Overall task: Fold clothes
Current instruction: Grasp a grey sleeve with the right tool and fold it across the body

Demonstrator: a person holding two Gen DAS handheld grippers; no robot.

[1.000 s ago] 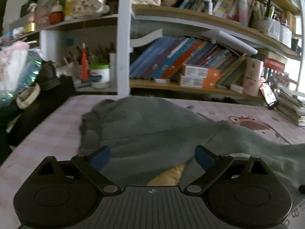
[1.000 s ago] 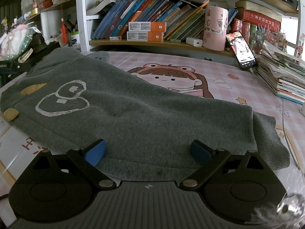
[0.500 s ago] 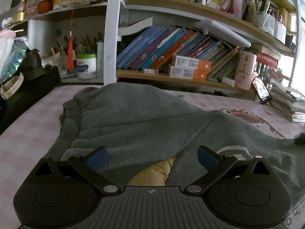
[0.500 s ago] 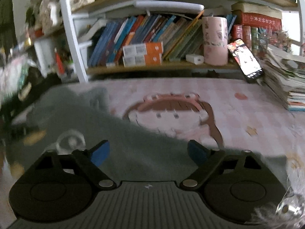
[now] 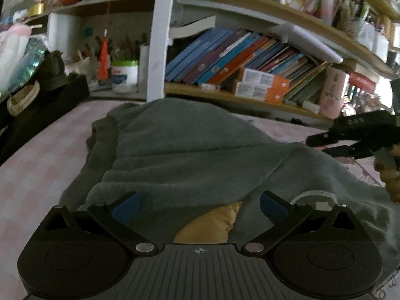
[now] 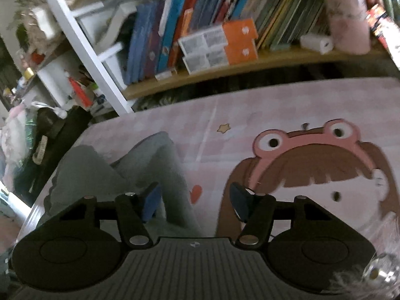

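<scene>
Grey sweatshirt [image 5: 190,150], soft knit, laid on pink-mat bench [image 6: 225,115] for folding.

The garment is spread across the centre of the left wrist view, a yellow patch [image 5: 212,222] low at centre; in the right wrist view only a sleeve-like end is seen at lower left. It is judged light, limp and non-slippery, best taken at a hem or sleeve edge. The left hand-held gripper [image 5: 198,206] is held released over the cloth. The right hand-held gripper [image 6: 193,201] is closing, cloth between the jaws, not yet pinched.
</scene>
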